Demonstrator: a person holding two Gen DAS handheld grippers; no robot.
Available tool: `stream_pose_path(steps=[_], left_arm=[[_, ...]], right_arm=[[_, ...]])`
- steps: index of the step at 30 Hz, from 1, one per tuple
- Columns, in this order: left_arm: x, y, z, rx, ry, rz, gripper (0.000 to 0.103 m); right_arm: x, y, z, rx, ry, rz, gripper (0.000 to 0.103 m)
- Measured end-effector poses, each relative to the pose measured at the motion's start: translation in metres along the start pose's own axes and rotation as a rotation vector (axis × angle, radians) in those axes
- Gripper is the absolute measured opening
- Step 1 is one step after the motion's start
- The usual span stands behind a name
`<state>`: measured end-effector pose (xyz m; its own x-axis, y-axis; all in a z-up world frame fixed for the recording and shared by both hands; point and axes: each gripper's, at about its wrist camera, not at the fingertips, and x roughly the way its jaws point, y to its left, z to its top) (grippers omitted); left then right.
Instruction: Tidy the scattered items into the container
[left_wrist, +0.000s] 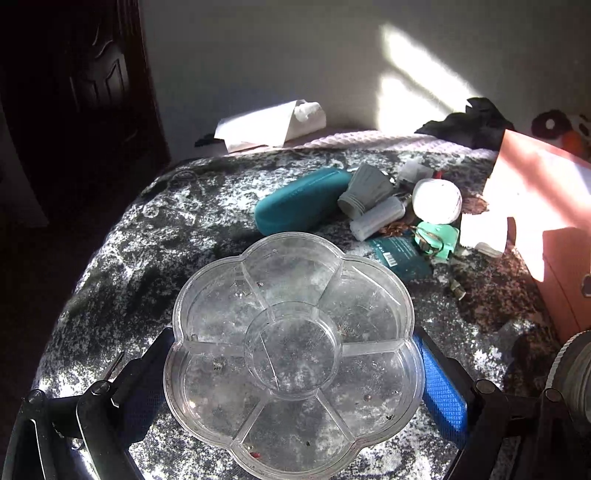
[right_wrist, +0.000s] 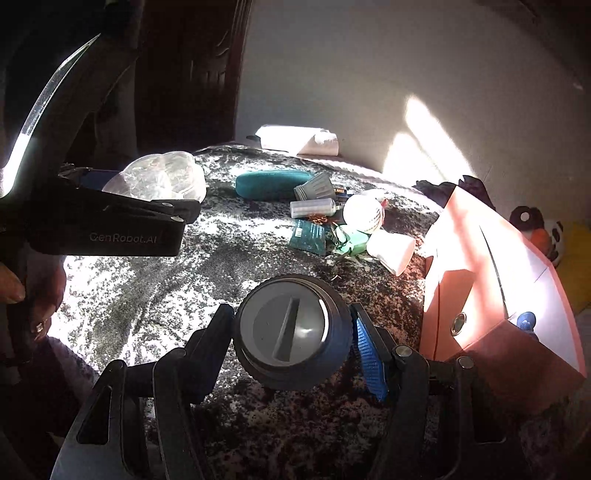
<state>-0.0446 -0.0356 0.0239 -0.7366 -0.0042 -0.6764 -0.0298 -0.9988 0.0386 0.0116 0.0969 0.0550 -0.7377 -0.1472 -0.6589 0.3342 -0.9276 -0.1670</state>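
My left gripper (left_wrist: 295, 373) is shut on a clear flower-shaped divided tray (left_wrist: 207, 295) and holds it over the mottled bedspread; the tray also shows in the right wrist view (right_wrist: 162, 177). My right gripper (right_wrist: 293, 336) is shut on a round grey jar with a slotted lid (right_wrist: 288, 328). Beyond lies a pile of scattered items: a teal case (left_wrist: 299, 199), a grey cone-shaped piece (left_wrist: 364, 186), a ribbed white cylinder (left_wrist: 376, 218), a white ball (left_wrist: 437, 201), a mint-green clip (left_wrist: 437, 238) and a dark green card (left_wrist: 400, 254).
A pink box (right_wrist: 491, 280) stands at the right of the bedspread (left_wrist: 147, 236). A white tissue pack (left_wrist: 273, 123) lies at the far edge by the wall. Dark cloth (left_wrist: 469, 122) and a plush toy (right_wrist: 543, 229) are at the back right. A dark door is at the left.
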Motion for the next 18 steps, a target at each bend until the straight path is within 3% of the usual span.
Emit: stream_pose_path(steps=[18], left_arm=[[-0.056,-0.111,0.035,0.141,-0.119,-0.103,0.097]], right_arm=[[-0.085,-0.076,-0.013,0.126,-0.148,-0.109,0.066]])
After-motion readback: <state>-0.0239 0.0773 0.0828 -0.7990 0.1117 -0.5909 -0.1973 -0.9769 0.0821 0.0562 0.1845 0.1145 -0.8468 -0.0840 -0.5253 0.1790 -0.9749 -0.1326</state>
